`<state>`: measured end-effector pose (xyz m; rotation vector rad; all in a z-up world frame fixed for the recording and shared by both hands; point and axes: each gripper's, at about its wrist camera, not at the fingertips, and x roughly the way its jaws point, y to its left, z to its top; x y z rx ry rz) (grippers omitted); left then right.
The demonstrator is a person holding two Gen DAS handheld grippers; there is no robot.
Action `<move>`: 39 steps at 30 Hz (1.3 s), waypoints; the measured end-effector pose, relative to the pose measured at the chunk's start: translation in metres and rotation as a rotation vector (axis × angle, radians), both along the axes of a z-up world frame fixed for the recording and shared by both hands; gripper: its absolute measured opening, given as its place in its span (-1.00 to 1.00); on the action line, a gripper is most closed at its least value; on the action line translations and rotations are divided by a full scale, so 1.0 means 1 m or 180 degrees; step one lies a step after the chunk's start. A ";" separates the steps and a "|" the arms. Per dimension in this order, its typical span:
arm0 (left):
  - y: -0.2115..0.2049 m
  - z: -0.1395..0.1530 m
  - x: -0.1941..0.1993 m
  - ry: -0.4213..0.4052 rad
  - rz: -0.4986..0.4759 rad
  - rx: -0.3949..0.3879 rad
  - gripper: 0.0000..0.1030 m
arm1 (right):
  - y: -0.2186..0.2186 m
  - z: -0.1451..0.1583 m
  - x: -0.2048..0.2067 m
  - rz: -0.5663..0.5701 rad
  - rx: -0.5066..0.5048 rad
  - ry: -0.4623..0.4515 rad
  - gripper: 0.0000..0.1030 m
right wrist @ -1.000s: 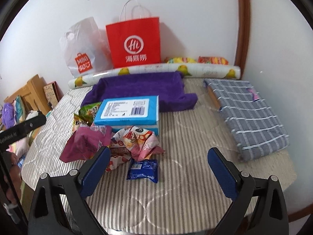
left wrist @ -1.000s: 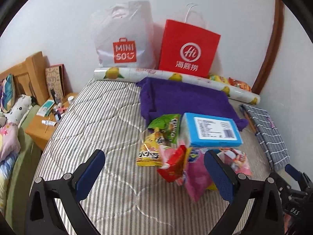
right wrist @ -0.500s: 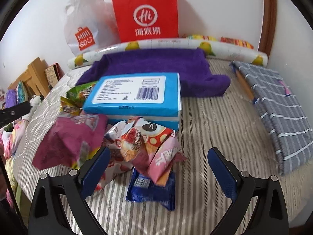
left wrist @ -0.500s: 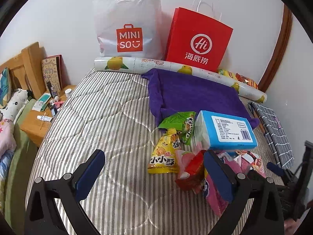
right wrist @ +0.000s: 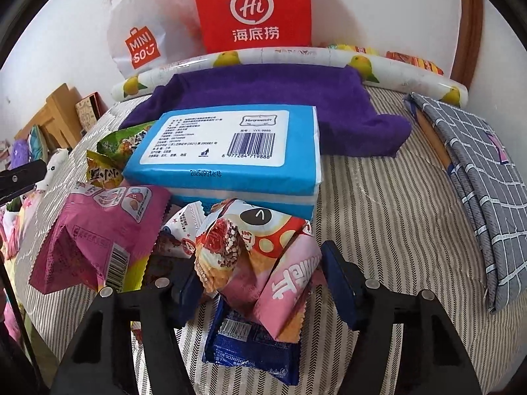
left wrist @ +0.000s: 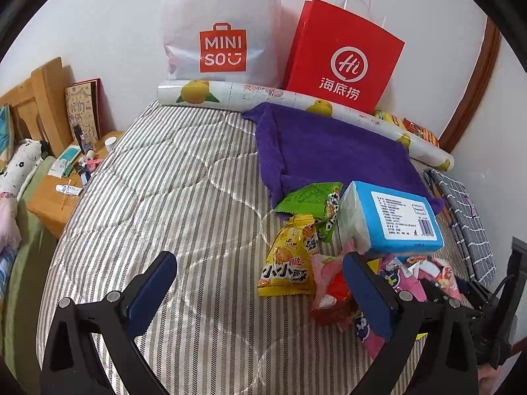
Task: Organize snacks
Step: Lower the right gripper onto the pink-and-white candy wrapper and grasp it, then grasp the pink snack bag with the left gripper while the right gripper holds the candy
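Note:
A heap of snack packs lies on the striped bed cover (left wrist: 164, 204). My right gripper (right wrist: 260, 270) is closing its jaws around a pink and red snack pack (right wrist: 257, 250), and both pads touch its sides. A dark blue packet (right wrist: 250, 345) lies under it and a magenta bag (right wrist: 98, 230) to its left. A blue tissue pack (right wrist: 230, 151) rests on the heap behind. My left gripper (left wrist: 258, 263) hangs open over the cover, beside a yellow snack bag (left wrist: 290, 260) and a green one (left wrist: 309, 197), holding nothing.
A purple towel (left wrist: 329, 151) is spread behind the heap. Against the wall stand a white Miniso bag (left wrist: 224, 33), a red paper bag (left wrist: 346, 59) and a lemon-print roll (left wrist: 230, 92). A folded checked cloth (right wrist: 477, 164) lies right; a wooden nightstand (left wrist: 56, 197) left.
Both grippers have dropped closer to the heap. The right gripper's jaws have drawn in from wide open onto the pink and red snack pack.

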<state>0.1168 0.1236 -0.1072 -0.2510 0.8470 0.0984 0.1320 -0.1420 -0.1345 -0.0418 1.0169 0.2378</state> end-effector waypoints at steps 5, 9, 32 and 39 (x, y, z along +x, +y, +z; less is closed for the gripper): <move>0.000 -0.005 -0.008 0.0043 -0.0056 -0.0014 0.96 | -0.004 0.015 -0.007 -0.0018 0.0034 -0.0141 0.27; -0.004 -0.009 -0.004 0.0102 -0.0115 0.0034 0.96 | -0.009 0.025 -0.011 -0.0064 0.0033 -0.0223 0.27; -0.089 0.008 0.000 0.0126 -0.0798 -0.0040 0.80 | -0.060 0.038 -0.031 -0.0416 0.0063 -0.0319 0.27; -0.109 -0.007 0.005 0.0218 -0.0879 0.0000 0.77 | -0.076 0.038 -0.041 -0.0476 0.0041 -0.0334 0.27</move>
